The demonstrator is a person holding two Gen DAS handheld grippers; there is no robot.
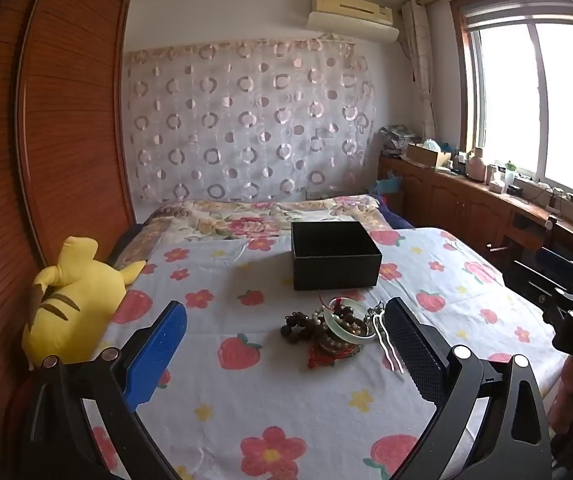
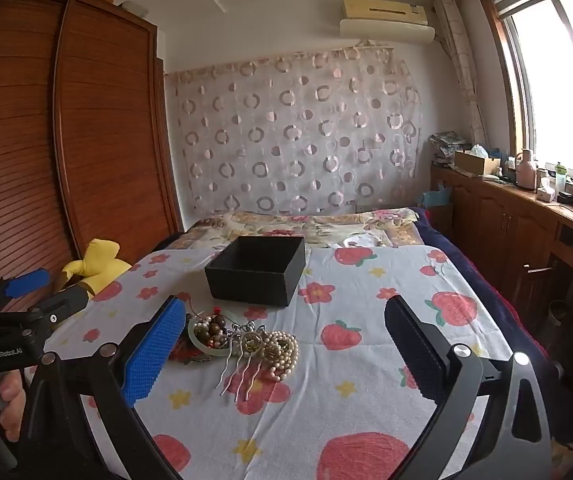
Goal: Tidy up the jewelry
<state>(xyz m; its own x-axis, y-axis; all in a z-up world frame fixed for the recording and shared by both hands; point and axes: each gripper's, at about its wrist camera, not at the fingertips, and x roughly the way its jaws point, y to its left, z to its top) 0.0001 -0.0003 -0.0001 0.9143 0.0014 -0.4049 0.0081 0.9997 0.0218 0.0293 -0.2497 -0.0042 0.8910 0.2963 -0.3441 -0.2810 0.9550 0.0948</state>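
Note:
A pile of jewelry lies on the strawberry-print sheet (image 1: 286,400): dark wooden bead bracelets (image 1: 302,326), a pale green bangle (image 1: 344,326), a silver hair comb (image 2: 242,364) and a pearl strand (image 2: 284,350). An open, empty black box (image 1: 334,256) stands just behind the pile; it also shows in the right wrist view (image 2: 256,270). My left gripper (image 1: 286,340) is open, with the pile between its fingers near the right one. My right gripper (image 2: 286,344) is open, with the pile near its left blue finger (image 2: 154,352).
A yellow plush toy (image 1: 74,300) lies at the bed's left edge by the wooden wardrobe (image 1: 58,120). A floral quilt (image 1: 262,216) lies behind the box. Wooden cabinets (image 2: 526,216) with clutter run along the right under the window.

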